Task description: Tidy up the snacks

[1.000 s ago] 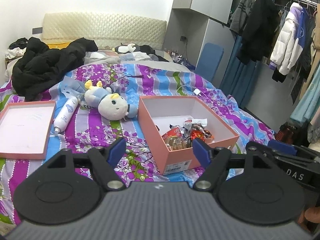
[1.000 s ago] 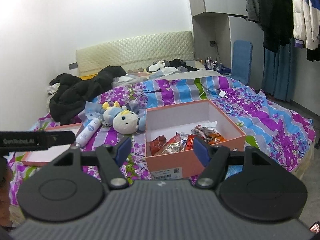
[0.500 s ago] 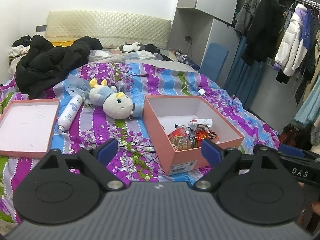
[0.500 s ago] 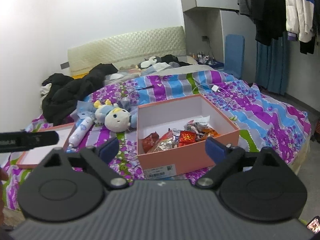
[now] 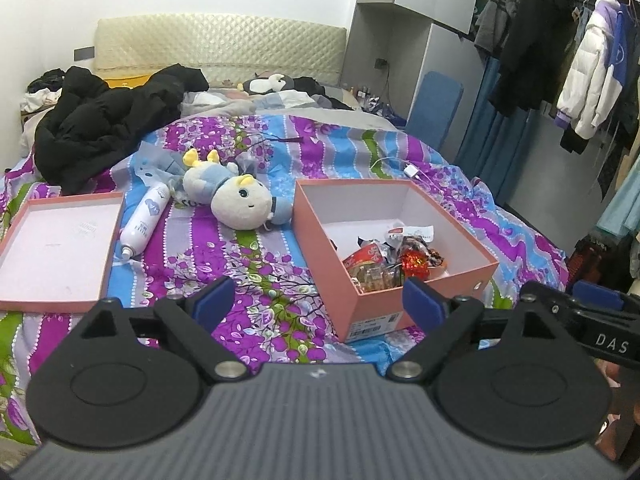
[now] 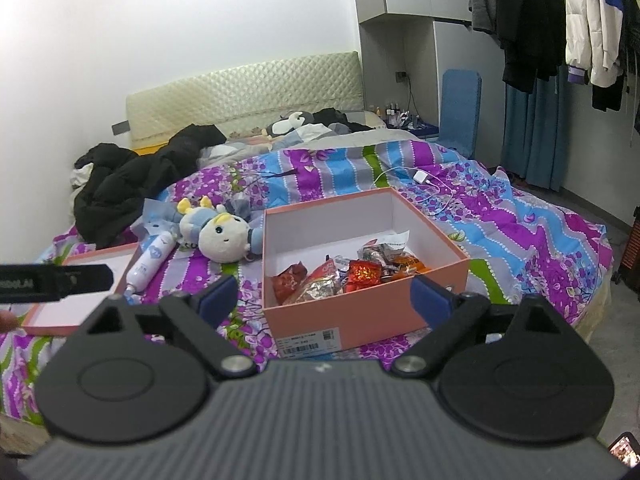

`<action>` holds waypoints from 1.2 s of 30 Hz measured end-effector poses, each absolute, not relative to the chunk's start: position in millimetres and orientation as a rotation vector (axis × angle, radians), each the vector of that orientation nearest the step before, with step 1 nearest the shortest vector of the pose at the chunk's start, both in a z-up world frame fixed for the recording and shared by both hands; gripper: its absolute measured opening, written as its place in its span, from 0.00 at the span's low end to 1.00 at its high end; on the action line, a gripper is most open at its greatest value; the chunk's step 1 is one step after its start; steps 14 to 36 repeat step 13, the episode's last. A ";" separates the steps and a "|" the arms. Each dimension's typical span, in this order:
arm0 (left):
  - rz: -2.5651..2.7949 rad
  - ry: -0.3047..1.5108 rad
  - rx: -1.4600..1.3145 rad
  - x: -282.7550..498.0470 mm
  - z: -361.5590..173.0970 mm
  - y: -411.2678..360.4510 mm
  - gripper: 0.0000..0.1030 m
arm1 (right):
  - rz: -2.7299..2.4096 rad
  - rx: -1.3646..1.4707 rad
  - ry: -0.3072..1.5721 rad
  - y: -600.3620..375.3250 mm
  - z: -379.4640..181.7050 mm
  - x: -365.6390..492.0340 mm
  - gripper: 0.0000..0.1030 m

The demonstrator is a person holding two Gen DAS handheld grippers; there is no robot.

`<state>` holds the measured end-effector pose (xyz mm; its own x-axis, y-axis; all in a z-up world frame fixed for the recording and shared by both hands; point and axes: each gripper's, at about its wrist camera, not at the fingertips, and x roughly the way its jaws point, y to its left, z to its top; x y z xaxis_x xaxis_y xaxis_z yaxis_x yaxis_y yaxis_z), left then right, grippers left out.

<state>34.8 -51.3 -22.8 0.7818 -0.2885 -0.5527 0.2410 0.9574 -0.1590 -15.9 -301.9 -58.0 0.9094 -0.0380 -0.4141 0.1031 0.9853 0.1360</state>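
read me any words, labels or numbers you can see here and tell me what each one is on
"DAS": white letters on the right gripper arm, cut off at the frame edge.
White sticker on the pink box: barcode and print, too small to read.
Spray bottle logo: blurred.
Snack wrappers: print unreadable.
Lid inside: faint print, unreadable.

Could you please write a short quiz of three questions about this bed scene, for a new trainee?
1. True or false: the snack packets lie inside the open pink box.
2. What lies directly between the box lid and the plush doll? A) white bottle B) charger cable C) black jacket
3. Fill in: both the left gripper and the right gripper are ____ and hold nothing.

Key: 1 true. 2 A, the white bottle. 3 open.
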 end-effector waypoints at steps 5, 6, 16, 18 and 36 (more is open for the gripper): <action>-0.286 0.609 -0.077 35.2 -23.0 -52.4 0.90 | -0.072 0.155 0.416 -303.7 -57.2 -15.8 0.91; -0.288 0.607 -0.074 35.3 -23.1 -52.8 0.91 | -0.072 0.155 0.415 -303.7 -56.8 -16.1 0.91; -0.298 0.604 -0.072 36.2 -22.0 -51.4 0.91 | -0.074 0.145 0.405 -301.1 -52.9 -16.2 0.91; -0.298 0.604 -0.072 36.2 -22.0 -51.4 0.91 | -0.074 0.145 0.405 -301.1 -52.9 -16.2 0.91; -0.298 0.604 -0.072 36.2 -22.0 -51.4 0.91 | -0.074 0.145 0.405 -301.1 -52.9 -16.2 0.91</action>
